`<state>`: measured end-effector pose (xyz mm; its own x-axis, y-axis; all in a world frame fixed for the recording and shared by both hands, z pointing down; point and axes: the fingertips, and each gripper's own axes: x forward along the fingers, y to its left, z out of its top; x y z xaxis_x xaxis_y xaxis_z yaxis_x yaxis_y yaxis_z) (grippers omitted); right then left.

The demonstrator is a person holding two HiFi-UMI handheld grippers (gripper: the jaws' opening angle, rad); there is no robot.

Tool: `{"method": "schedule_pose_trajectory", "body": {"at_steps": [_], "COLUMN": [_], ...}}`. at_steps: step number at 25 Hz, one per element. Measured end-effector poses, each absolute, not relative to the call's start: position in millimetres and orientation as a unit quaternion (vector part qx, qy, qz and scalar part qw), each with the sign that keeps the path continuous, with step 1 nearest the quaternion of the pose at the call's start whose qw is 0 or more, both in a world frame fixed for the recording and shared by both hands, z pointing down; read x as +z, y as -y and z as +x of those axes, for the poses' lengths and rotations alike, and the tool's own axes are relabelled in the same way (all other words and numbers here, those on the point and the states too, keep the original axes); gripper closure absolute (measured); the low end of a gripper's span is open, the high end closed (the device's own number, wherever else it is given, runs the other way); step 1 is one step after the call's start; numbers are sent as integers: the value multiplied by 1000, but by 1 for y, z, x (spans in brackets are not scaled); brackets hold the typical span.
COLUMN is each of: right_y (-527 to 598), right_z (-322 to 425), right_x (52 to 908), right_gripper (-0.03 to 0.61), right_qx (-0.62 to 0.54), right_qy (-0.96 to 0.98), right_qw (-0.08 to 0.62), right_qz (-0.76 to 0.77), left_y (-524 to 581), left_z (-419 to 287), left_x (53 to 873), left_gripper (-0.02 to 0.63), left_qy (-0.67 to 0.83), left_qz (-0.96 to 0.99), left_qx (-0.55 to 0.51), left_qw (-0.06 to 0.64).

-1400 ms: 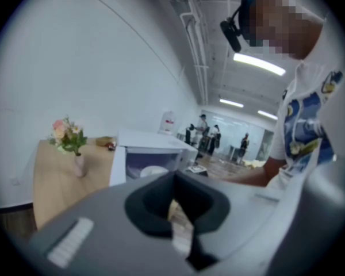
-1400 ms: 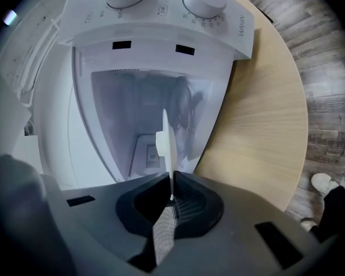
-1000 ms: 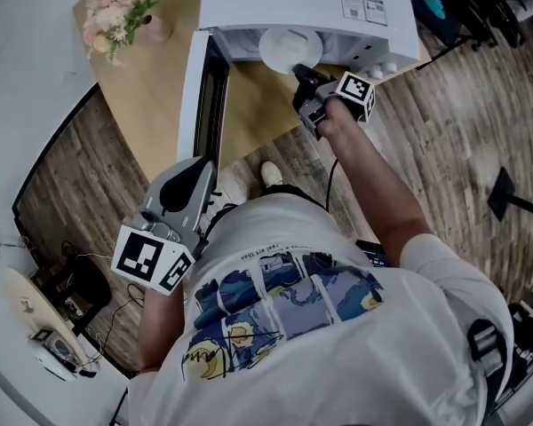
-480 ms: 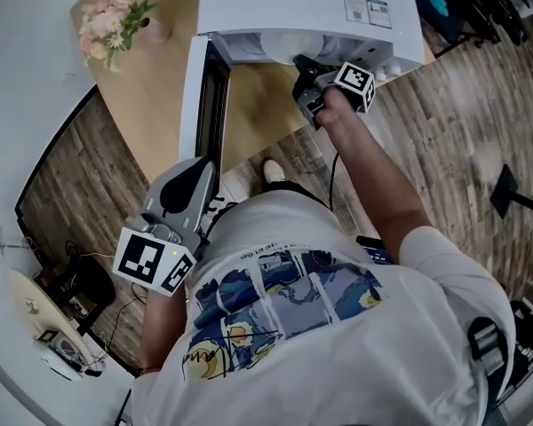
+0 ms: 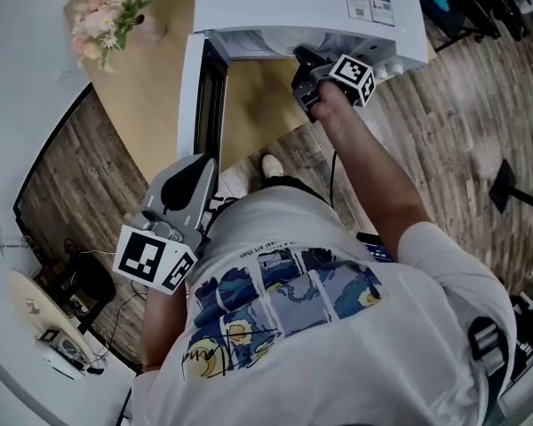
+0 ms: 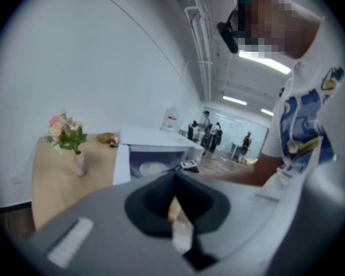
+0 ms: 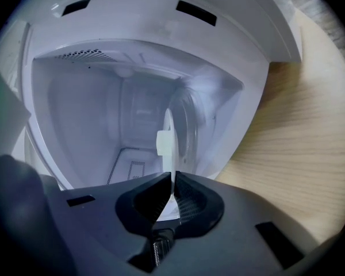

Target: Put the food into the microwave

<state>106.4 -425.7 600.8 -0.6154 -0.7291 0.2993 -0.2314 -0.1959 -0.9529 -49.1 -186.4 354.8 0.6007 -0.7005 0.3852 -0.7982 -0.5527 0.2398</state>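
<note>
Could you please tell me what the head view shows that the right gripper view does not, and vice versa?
Only the head view: the flower vase, the left gripper and the person's printed shirt. Only the right gripper view: the inside walls of the microwave, and the thin white plate clamped edge-on by the right gripper. Both: the microwave's white casing, the wooden table and the right gripper itself.

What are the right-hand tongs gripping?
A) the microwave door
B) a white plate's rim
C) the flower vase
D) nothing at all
B: the right gripper view shows the right tongs pinched on the edge of the white plate, held inside the open microwave.
</note>
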Motion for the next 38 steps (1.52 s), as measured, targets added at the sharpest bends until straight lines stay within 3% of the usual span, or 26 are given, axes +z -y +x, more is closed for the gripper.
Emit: {"method": "schedule_pose_trajectory", "body": {"at_steps": [8,27,38], "right_y": [431,422,414], "right_z": [104,91,90], "right_x": [598,586,594], "right_gripper": [531,375,373], "right_qx": [-607,-442,-373], "right_qy": [-655,-781,-797], "right_qw": [132,-113,-215], "right_qz": [-430,-427,-424], "left_y": [189,189,181], "left_z": [-50,-48,-50], "left_x": [357,357,355], "left_gripper": [606,606,606], "left_qy": [429,421,426], "left_qz": [872,877,875], "left_qx": [125,124,123], "left_qw": [200,196,193]}}
